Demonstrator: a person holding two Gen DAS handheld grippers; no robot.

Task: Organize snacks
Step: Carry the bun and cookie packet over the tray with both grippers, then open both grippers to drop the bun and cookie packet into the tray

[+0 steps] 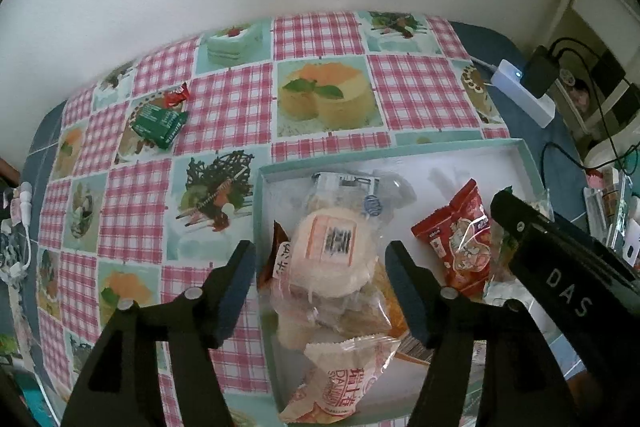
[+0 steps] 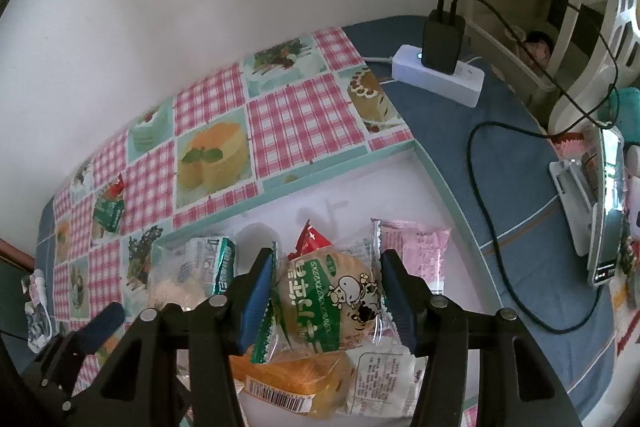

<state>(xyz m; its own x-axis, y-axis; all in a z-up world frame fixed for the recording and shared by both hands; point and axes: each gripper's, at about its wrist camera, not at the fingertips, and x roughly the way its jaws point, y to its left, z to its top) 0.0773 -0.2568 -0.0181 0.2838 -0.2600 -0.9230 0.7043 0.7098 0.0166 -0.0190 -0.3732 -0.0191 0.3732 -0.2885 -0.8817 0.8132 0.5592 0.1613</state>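
Table: the checked cloth [image 1: 224,115] covers most of it, blue top bare along the right edge.
Box: my shallow teal-rimmed tray [image 1: 400,149] sits at the near right part of the table, white floor bare toward its far wall.
Pile: most snacks are already heaped against the tray's near and left walls, one pack on another.
Left claw [image 1: 320,285]: released; its jaws stand apart on either side of the round cake [image 1: 334,255] atop the pile at the left wall, pads clear of the wrapper.
Right claw [image 2: 326,301]: straddling the cow biscuit [image 2: 340,301]; the pads sit close to its wrapper, but I cannot tell if they press.
Red pack [image 1: 460,239]: lies mid-tray, just beside my right claw's body.
Strays: a green pack [image 1: 160,123] and a small red one [image 1: 177,95] lie near the far left edge of the cloth, well apart from the tray.
Risk, pile: I judge the heap unsteady; slick wrappers could slide over the left wall if I nudge them on lifting away.
Risk, claws: both work close together, so one could knock the other.
Risk, cable [image 2: 492,227]: it loops near the tray's right wall; a wide swing could snag it.
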